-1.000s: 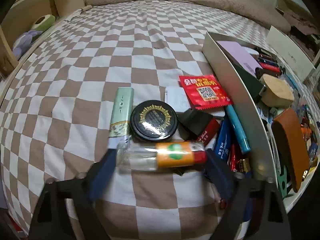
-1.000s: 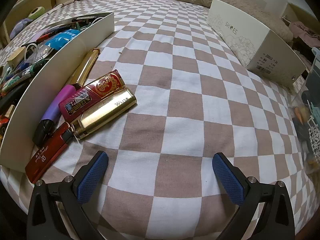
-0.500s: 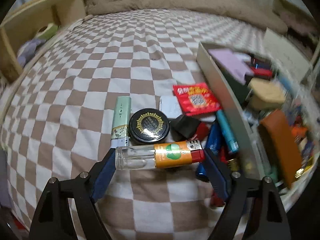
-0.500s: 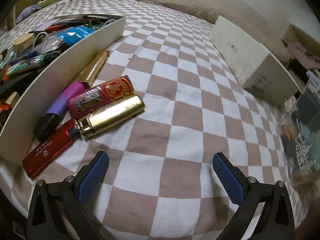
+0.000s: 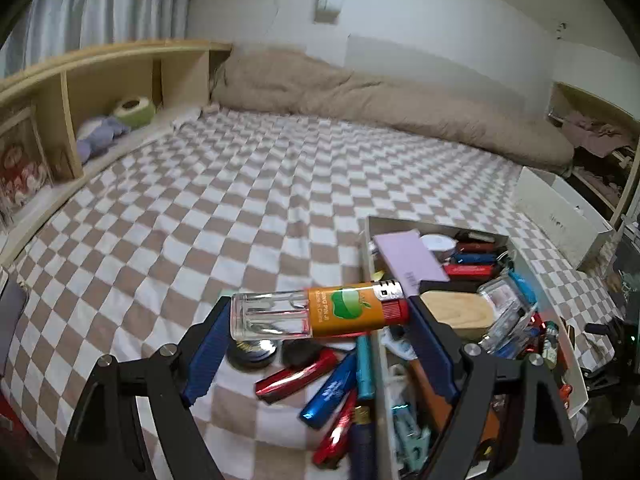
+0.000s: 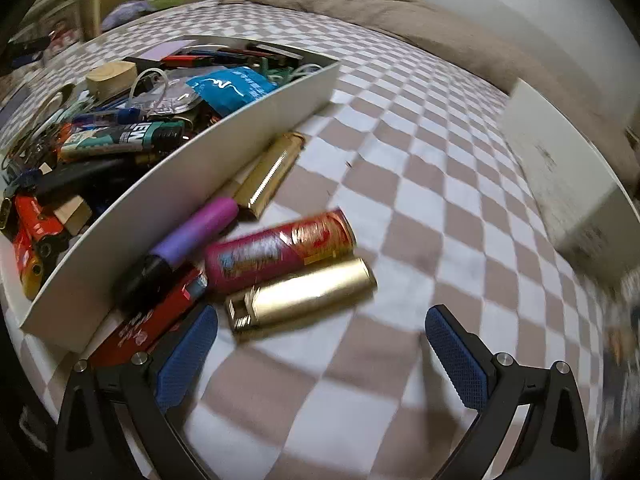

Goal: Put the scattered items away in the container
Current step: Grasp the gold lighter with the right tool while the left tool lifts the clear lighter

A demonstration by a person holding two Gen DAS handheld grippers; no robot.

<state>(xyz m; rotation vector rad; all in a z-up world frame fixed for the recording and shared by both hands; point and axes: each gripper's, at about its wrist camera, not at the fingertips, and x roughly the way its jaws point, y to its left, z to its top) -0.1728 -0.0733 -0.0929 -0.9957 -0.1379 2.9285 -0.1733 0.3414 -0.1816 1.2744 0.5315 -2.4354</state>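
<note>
Two grippers are at work over the brown-and-white checked bedspread. The left gripper is clamped end to end on a clear plastic lighter with an orange apple label and red cap, carried clear of the bed and lying crosswise, its cap end just over the near wall of the white cardboard tray at about three o'clock. The step in hand looks like the carry to the container; the next move calls for swinging further toward three o'clock until the whole lighter is over the tray's contents, then parting the jaws.

The right gripper is empty, jaws spread wide, hovering low with a gold metal lighter just beyond its fingertips at twelve o'clock. A red-and-magenta printed lighter touches it at eleven o'clock. It likely grabs the gold one next.

The orange label reads roughly "QING PIN JI", small and uncertain. In the tray, a black-and-teal lighter shows the letters "EM". Other print is blurred.
</note>
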